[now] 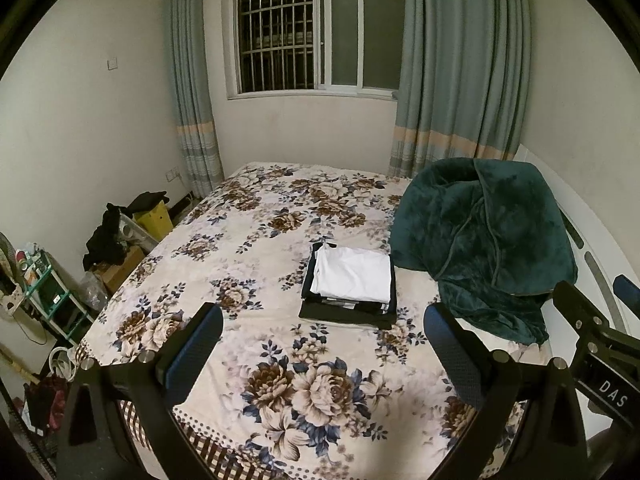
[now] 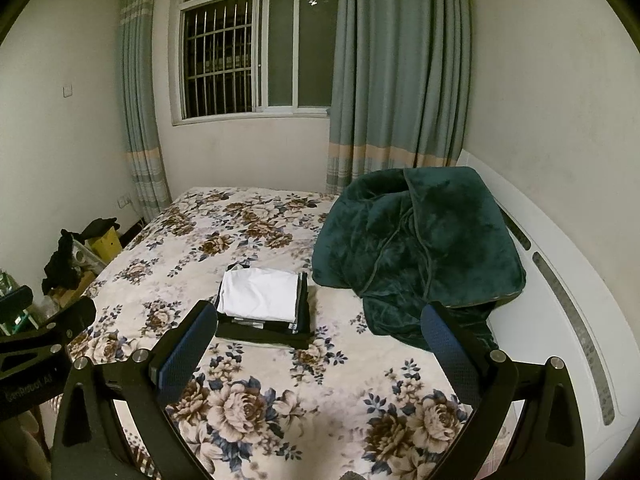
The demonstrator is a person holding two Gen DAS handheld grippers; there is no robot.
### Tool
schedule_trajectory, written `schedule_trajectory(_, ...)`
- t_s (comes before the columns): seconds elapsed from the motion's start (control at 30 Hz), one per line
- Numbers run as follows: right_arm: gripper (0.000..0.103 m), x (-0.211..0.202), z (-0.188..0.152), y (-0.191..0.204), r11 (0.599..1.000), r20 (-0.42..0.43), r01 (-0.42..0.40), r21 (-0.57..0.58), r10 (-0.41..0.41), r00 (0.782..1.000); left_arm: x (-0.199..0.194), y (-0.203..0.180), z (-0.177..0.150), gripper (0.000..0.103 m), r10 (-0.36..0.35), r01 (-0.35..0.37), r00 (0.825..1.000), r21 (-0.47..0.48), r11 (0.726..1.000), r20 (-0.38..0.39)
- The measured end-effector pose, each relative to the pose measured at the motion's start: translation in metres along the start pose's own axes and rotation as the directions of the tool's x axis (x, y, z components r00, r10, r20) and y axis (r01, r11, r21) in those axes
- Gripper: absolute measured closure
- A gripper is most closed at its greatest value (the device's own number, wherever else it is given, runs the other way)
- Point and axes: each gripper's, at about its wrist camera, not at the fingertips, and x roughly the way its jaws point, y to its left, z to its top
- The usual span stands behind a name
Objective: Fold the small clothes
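Folded clothes: we see a neat stack of folded small garments (image 1: 348, 286), a white cotton piece on top and black pieces beneath it, with a pale layer at the very bottom; it lies near the middle of the bed, toward the green blanket's side.
Same stack, right wrist view: the stack (image 2: 264, 306) sits just beyond our right gripper's left finger, squared up and flat.
Left gripper: our left gripper (image 1: 322, 354) hangs over the near end of the bed with its blue-padded fingers spread wide and nothing between them; it stands apart from the stack.
Right gripper: our right gripper (image 2: 316, 354) is likewise spread wide and holds nothing, above the bedspread short of the stack; in the left wrist view we see part of its black frame at the right edge.
Bed cover: a cream bedspread printed with brown and blue roses (image 1: 260, 248) carries the stack.
Blanket: a crumpled dark green plush blanket (image 1: 484, 240) lies heaped just beside the stack, near the white headboard (image 2: 560, 280).
Window: a barred sliding window (image 1: 312, 32) sits in the far wall between grey-blue curtains with a peach band (image 1: 460, 64).
Floor clutter: beside the bed we see dark clothes draped over a yellow box (image 1: 154, 218) and a small green shelf rack (image 1: 52, 292) by the wall.
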Motion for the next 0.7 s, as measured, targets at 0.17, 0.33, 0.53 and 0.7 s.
schedule_trajectory(0.17, 0.0, -0.0019, -0.0014, 0.0034, 1.0, 0.0, -0.003, 0.0, 0.003, 1.0, -0.0045, 0.0038, -0.0026, 0.0, 0.011, -0.011, 1.0, -0.003, 1.0, 0.005)
schedule_trajectory(0.33, 0.0, -0.0036, -0.0025, 0.0071, 1.0, 0.003, -0.003, -0.002, 0.003, 1.0, -0.0063, 0.007, -0.0023, 0.0, 0.016, -0.016, 1.0, -0.005, 1.0, 0.01)
schedule_trajectory(0.53, 0.0, -0.004, -0.0035, 0.0077, 1.0, 0.003, -0.002, -0.001, 0.002, 1.0, -0.005, 0.0082, -0.0027, 0.0, 0.025, -0.025, 1.0, -0.006, 1.0, 0.008)
schedule_trajectory(0.7, 0.0, -0.0043, -0.0046, 0.0081, 1.0, 0.003, 0.001, -0.003, -0.001, 1.0, -0.0045, 0.0085, -0.003, 0.0, 0.028, -0.028, 1.0, -0.007, 1.0, 0.008)
